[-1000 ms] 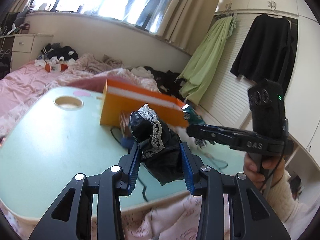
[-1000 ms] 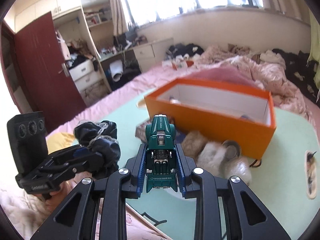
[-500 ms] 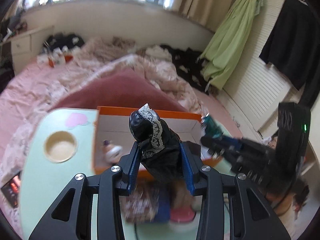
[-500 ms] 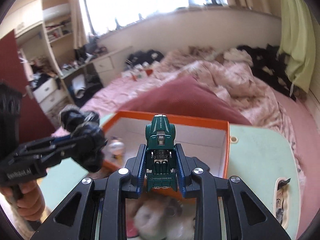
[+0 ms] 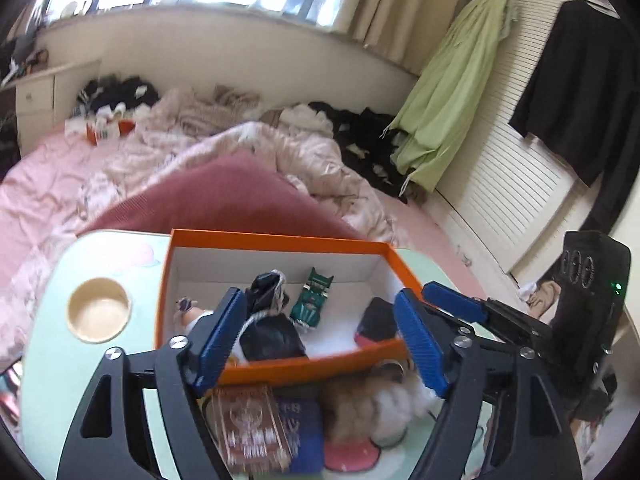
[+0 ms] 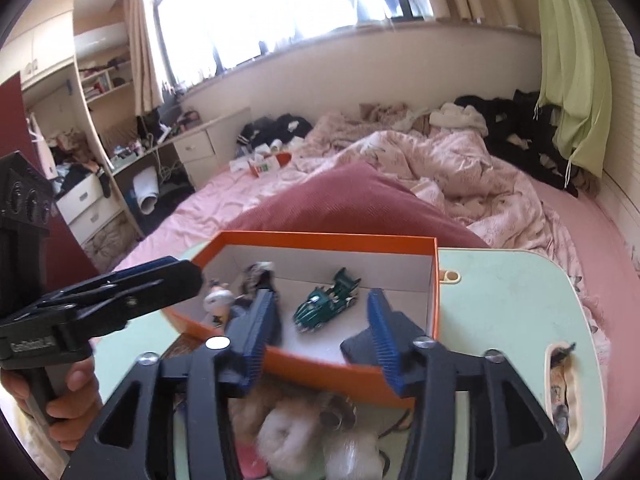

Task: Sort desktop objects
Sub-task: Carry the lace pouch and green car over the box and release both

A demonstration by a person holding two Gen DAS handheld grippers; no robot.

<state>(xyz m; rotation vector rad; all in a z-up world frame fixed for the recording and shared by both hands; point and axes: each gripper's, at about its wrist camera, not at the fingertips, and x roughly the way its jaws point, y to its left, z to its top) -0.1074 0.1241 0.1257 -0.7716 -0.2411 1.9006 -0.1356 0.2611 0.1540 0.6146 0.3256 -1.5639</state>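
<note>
Only right view shows my hand (image 6: 68, 392). Orange box (image 5: 280, 366) holds green car (image 5: 310, 302), black bundle (image 5: 268, 324), maybe figurine. Both fingers pairs apart, just opened, empty.

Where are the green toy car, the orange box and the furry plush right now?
green toy car (image 6: 326, 306): right wrist view, on its body.
orange box (image 6: 320, 368): right wrist view, on its near wall.
furry plush (image 5: 372, 408): left wrist view, on its fur.

Mint table (image 6: 520, 300) — orange box (image 6: 320, 364), fluffy toy (image 6: 296, 436).
</note>
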